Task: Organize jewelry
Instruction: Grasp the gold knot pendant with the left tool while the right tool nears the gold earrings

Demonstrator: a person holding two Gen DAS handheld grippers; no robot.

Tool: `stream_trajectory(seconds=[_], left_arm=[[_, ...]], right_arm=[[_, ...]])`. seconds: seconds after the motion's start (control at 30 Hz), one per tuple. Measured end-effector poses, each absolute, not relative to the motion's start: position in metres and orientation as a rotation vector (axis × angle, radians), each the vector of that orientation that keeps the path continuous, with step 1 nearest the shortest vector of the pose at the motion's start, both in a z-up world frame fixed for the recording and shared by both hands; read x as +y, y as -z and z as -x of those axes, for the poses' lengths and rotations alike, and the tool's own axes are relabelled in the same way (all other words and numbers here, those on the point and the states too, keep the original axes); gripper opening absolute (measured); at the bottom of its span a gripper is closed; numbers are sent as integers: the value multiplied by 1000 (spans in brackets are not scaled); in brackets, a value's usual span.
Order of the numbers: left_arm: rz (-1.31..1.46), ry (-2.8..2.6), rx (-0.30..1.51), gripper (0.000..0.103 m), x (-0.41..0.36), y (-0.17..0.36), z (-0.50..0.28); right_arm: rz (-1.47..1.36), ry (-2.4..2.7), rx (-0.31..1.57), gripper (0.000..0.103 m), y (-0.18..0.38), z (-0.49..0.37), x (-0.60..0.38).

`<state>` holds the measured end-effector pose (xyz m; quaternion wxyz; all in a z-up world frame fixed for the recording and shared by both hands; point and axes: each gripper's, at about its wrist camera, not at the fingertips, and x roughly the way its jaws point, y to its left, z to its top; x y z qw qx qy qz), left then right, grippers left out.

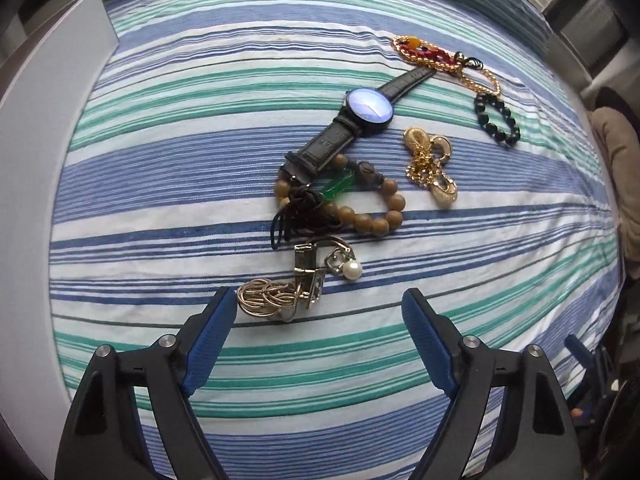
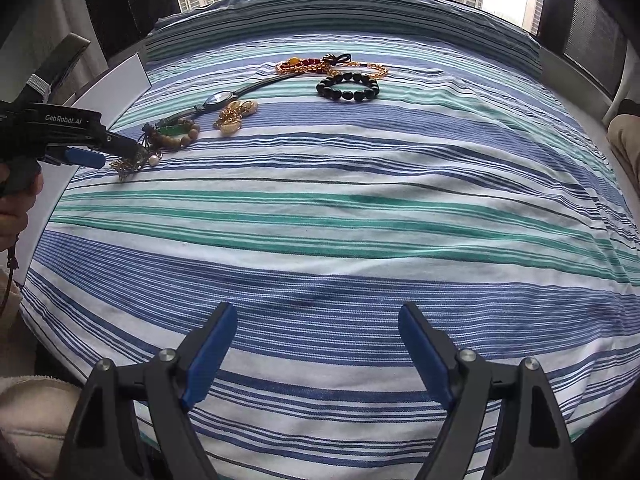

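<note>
My left tool [image 1: 318, 300] gapes wide over a tangled gold chain [image 1: 266, 297] and pearl piece [image 1: 353, 269] — wooden bead bracelet [image 1: 384, 212], leather-strap watch [image 1: 368, 106] beyond, all on the striped bedspread [image 2: 360, 208]. Right tool [image 2: 316, 316] spread apart too, nothing in it — open fabric ahead.

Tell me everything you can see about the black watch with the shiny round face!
The black wristwatch with a round, bluish, reflective face lies flat and unbuckled on the blue, green and white striped bedsheet, stretched out diagonally. Its case is dark, its two straps look like textured black leather. The near strap end rests on the brown wooden bead bracelet; the far strap end reaches the red and gold bead strand. No claw touches it.
</note>
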<state>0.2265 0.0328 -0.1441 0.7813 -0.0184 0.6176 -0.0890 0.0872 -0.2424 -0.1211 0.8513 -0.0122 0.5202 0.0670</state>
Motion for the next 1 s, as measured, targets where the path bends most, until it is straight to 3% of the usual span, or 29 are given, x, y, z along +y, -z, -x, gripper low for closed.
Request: stream_trajectory(seconds=[0.1,0.17,0.2,0.4,0.47,1.0], left_arm=[[21,170,1322,74,31,147,-228],[15,162,1309,61,33,146,-227],[18,159,1306,42,35,146,-227],[113,193,1278,34,51,135,-213],[127,202,1265,27,57,126,-200],[126,236,1284,28,89,126,-143]], right_arm=[[21,-136,1093,85,121,-87,-246],[19,-133,1092,85,121,-87,-247],[18,-132,1091,85,121,-87,-248],[11,-133,1091,85,120,-87,-248],[10,-135,1089,85,119,-87,-247],[-28,-154,1097,85,107,-103,-240]])
